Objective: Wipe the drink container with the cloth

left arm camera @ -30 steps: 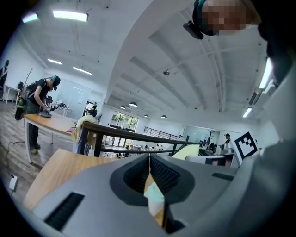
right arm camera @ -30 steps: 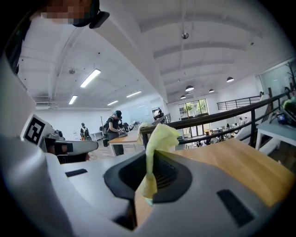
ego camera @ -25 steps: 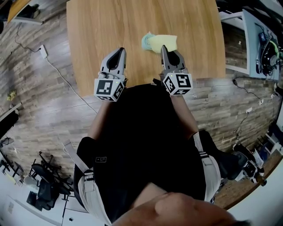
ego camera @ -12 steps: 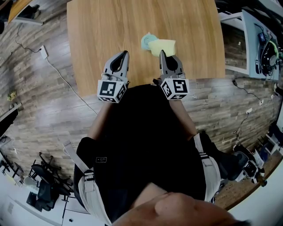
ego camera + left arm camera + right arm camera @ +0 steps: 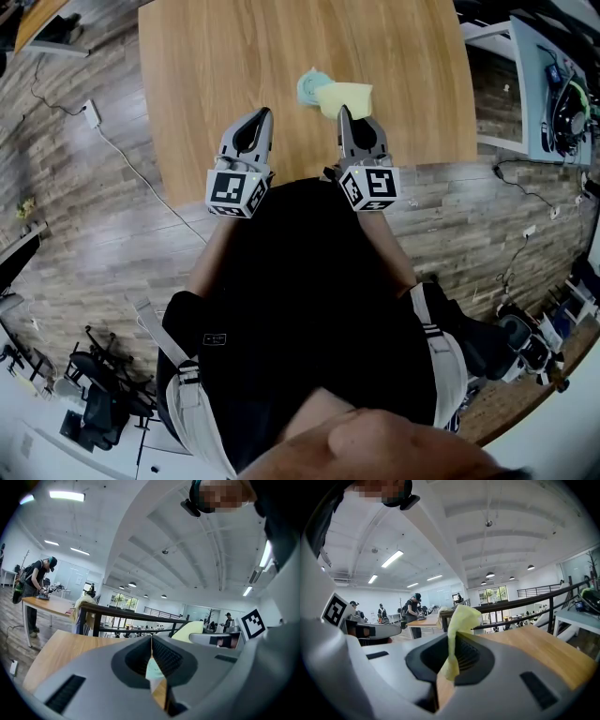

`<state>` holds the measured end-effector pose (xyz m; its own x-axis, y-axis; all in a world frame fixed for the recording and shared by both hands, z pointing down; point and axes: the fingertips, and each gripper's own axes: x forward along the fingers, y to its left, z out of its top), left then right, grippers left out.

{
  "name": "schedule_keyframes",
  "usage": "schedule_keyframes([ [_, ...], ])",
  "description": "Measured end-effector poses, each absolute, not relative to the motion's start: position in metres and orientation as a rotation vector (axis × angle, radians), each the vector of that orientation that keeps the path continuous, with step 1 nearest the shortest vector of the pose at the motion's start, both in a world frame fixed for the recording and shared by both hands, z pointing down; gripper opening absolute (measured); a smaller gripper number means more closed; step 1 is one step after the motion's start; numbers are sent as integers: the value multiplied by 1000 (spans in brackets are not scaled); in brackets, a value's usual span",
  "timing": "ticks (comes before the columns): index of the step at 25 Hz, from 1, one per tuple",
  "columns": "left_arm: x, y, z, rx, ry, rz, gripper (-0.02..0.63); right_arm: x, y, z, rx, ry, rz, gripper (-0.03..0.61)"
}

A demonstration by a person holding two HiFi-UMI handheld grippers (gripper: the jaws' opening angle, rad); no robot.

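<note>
A pale teal drink container point(image 5: 307, 87) lies on the wooden table point(image 5: 234, 56), touching the left side of a yellow cloth point(image 5: 349, 94). My right gripper point(image 5: 342, 111) meets the cloth's near edge. In the right gripper view its jaws point(image 5: 453, 637) are shut on a strip of the yellow cloth point(image 5: 461, 618), which stands up between them. My left gripper point(image 5: 266, 112) sits near the table's front edge, left of the container and apart from it. Its jaws point(image 5: 151, 639) are shut and hold nothing. The teal container point(image 5: 153, 670) shows through the hollow behind the tips, and the cloth point(image 5: 190, 630) lies to its right.
The table's front edge lies just under both grippers. A cable and plug point(image 5: 91, 111) trail on the wooden floor at the left. A white desk with gear point(image 5: 553, 94) stands at the right. People work at other tables point(image 5: 35, 581) in the background.
My right gripper drew back a little toward me and the cloth shifted with it. My left gripper moved slightly right and forward.
</note>
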<state>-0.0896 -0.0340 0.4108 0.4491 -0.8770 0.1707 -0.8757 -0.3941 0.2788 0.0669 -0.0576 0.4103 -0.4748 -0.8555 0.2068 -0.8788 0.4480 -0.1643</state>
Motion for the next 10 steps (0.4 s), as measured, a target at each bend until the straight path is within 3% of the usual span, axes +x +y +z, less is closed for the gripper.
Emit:
schedule_keyframes([
  [10,-91,-36,411,2379,-1482,-6,23,63,-58,409,1549,-2594,375,41],
])
